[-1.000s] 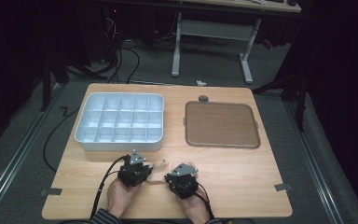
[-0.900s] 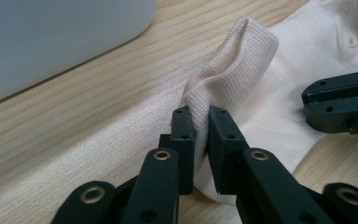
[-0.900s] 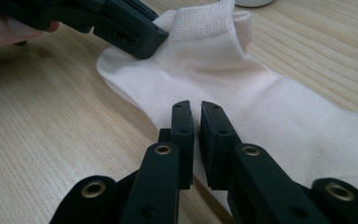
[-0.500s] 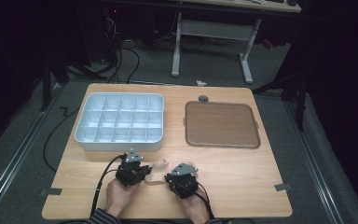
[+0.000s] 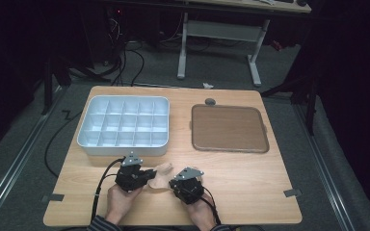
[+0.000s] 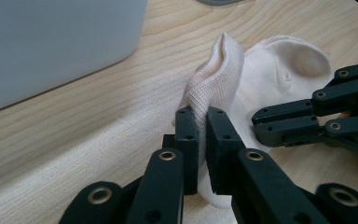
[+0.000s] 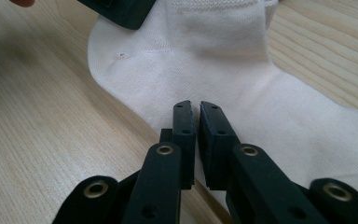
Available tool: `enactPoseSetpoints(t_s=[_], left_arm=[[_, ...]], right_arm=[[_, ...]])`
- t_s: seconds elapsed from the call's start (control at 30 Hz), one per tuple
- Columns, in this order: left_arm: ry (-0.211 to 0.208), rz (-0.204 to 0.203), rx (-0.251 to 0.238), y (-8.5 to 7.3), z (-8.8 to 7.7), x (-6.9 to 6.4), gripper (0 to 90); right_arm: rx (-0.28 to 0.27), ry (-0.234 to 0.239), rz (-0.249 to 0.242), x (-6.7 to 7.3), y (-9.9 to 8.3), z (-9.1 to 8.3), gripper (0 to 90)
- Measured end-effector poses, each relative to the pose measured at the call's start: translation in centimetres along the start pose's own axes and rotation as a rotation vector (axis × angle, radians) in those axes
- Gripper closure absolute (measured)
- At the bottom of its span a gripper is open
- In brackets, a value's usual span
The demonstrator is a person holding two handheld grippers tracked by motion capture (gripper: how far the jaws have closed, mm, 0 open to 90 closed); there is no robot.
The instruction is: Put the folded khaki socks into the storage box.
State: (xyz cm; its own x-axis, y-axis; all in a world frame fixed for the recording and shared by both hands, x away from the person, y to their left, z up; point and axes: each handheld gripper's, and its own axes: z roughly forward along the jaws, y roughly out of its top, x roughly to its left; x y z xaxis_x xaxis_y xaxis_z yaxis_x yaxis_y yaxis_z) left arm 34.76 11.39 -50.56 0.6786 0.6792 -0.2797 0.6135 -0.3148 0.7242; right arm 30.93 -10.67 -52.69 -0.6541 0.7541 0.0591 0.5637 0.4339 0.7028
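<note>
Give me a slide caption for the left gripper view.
Left gripper pinching a fold of cream sock beside the divided bin.

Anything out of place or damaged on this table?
Nothing stands out. The compartment box and brown tray sit square; the left gripper pinches a fold of the cream sock, which looks intact.

left gripper [image 6: 202, 122] jaws pinching cream sock [image 6: 219, 70] fold; wooden table [image 6: 74, 130]

One cream sock [image 5: 160, 174], maybe a pair stacked, hard to tell. One white compartment box [image 5: 124, 126], 15 cells (3 rows of 5). One brown tray [image 5: 229, 128]. Two grippers: left gripper [image 5: 147, 174], right gripper [image 5: 175, 183]. One wooden table [image 5: 250, 178].
</note>
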Motion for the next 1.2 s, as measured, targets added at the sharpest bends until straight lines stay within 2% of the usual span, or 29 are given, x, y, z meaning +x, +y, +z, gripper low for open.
enactPoseSetpoints(t_s=[0.53, 0.73, 0.8, 0.93, 1.1, 1.2], left_arm=[[-0.048, -0.008, -0.055, 0.0, -1.6, -0.1, 84.9], [-0.066, -0.014, -0.080, 0.0, -1.9, -0.1, 84.9], [-0.071, -0.019, -0.086, 0.0, -2.0, 0.0, 84.9], [-0.093, -0.040, -0.097, -0.2, -2.0, 0.3, 85.0], [-0.075, -0.036, -0.090, -0.2, -2.0, 0.3, 85.0], [-0.061, -0.044, -0.082, -0.3, -2.1, 0.4, 85.0]], right_arm=[[0.022, 0.041, -0.012, 0.5, 1.2, 1.1, 85.9], [0.039, 0.049, -0.039, 1.1, 2.1, 1.7, 85.9], [0.046, 0.048, -0.047, 1.2, 2.2, 1.8, 86.0], [0.040, 0.064, -0.034, 1.4, 2.5, 2.2, 86.0], [0.043, 0.069, -0.039, 1.5, 2.7, 2.3, 85.1], [0.038, 0.075, -0.033, 1.3, 2.7, 2.1, 79.6]])
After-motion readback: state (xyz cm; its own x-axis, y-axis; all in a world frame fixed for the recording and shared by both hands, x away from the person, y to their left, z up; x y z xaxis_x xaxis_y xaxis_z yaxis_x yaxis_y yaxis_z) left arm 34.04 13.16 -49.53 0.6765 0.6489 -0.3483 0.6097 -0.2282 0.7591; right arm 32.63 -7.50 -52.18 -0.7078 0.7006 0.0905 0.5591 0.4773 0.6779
